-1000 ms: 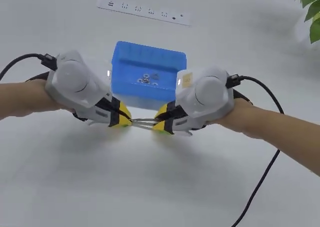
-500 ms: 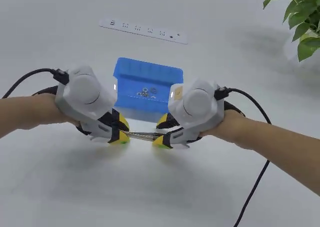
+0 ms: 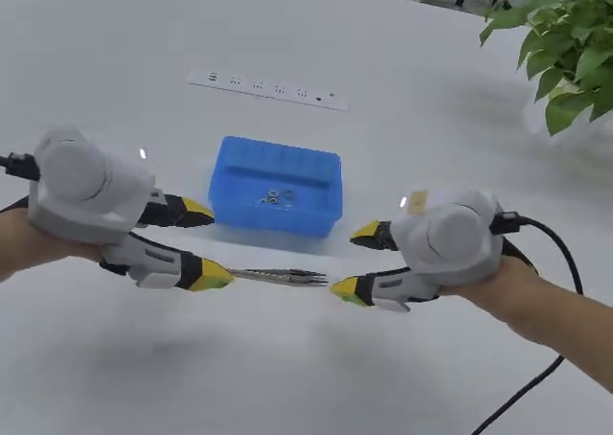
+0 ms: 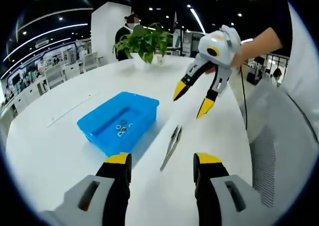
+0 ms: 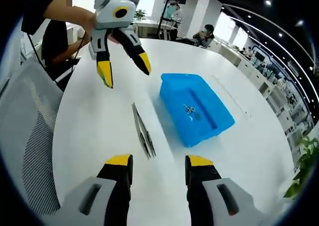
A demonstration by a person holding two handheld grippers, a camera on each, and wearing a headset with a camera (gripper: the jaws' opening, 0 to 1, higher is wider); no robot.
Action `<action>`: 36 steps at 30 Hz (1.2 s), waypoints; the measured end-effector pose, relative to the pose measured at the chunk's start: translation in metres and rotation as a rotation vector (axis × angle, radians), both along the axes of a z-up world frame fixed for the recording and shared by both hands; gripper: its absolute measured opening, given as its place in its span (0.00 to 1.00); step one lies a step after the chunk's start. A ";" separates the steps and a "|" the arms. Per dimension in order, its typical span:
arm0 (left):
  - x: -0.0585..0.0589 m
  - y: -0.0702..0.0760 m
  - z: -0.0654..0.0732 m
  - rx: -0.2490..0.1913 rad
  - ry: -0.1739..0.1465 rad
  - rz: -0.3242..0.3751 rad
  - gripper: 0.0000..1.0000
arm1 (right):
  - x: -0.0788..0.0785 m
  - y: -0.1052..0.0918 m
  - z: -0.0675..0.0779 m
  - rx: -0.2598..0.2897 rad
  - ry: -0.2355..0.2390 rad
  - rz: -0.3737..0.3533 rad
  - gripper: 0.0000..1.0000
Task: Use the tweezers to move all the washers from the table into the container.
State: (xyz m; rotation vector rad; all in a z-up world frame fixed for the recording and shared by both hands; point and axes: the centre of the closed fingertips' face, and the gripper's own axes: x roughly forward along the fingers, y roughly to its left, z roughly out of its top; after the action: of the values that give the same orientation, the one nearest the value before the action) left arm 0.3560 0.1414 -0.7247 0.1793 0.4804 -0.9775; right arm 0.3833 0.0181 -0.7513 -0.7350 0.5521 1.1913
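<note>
The metal tweezers (image 3: 278, 276) lie flat on the white table, in front of the blue container (image 3: 273, 220). Several washers (image 3: 275, 198) sit inside it. My left gripper (image 3: 208, 244) is open, just left of the tweezers' end. Right of their tip, my right gripper (image 3: 352, 261) is open too. In the left gripper view, the tweezers (image 4: 172, 145) lie ahead between my own jaws, the container (image 4: 115, 144) is to the left, and the right gripper (image 4: 192, 99) hangs above. In the right gripper view I see the tweezers (image 5: 142, 130), the container (image 5: 173, 106), its washers (image 5: 191, 110) and the left gripper (image 5: 124, 69).
A white power strip (image 3: 263, 88) lies behind the container. A potted plant (image 3: 565, 42) stands at the far right. A black cable (image 3: 532, 387) trails from the right gripper. A mesh chair (image 4: 279, 156) stands at the table's edge. People sit far back.
Both grippers held the tweezers between them close together. They have opened and drawn apart, left and right, and the tweezers now lie free on the table. The head camera has shifted.
</note>
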 end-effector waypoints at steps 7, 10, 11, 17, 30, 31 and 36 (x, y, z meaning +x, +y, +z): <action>-0.018 -0.004 0.046 -0.073 -0.118 0.006 0.82 | -0.025 -0.006 0.024 0.070 -0.005 0.017 0.63; -0.032 0.000 0.051 -0.049 -0.129 -0.010 0.97 | -0.032 -0.009 0.032 0.099 -0.004 0.021 0.72; -0.037 0.002 0.051 -0.037 -0.131 -0.019 1.00 | -0.035 -0.011 0.037 0.119 -0.005 0.021 0.74; -0.065 0.015 0.051 0.044 -0.137 -0.048 1.00 | -0.044 -0.024 0.048 0.138 -0.007 0.005 1.00; -0.071 0.023 0.075 0.033 -0.182 0.016 1.00 | -0.050 -0.029 0.067 0.177 -0.024 -0.003 1.00; -0.071 0.023 0.074 0.038 -0.180 0.015 1.00 | -0.050 -0.030 0.069 0.181 -0.024 -0.005 1.00; -0.075 0.024 0.075 0.060 -0.178 0.017 1.00 | -0.050 -0.031 0.077 0.203 -0.017 -0.016 0.99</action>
State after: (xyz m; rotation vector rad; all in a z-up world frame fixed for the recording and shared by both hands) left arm 0.2814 0.1654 -0.6500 0.3126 0.3478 -0.9218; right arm 0.3335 -0.0132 -0.6745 -0.5660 0.4148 1.2055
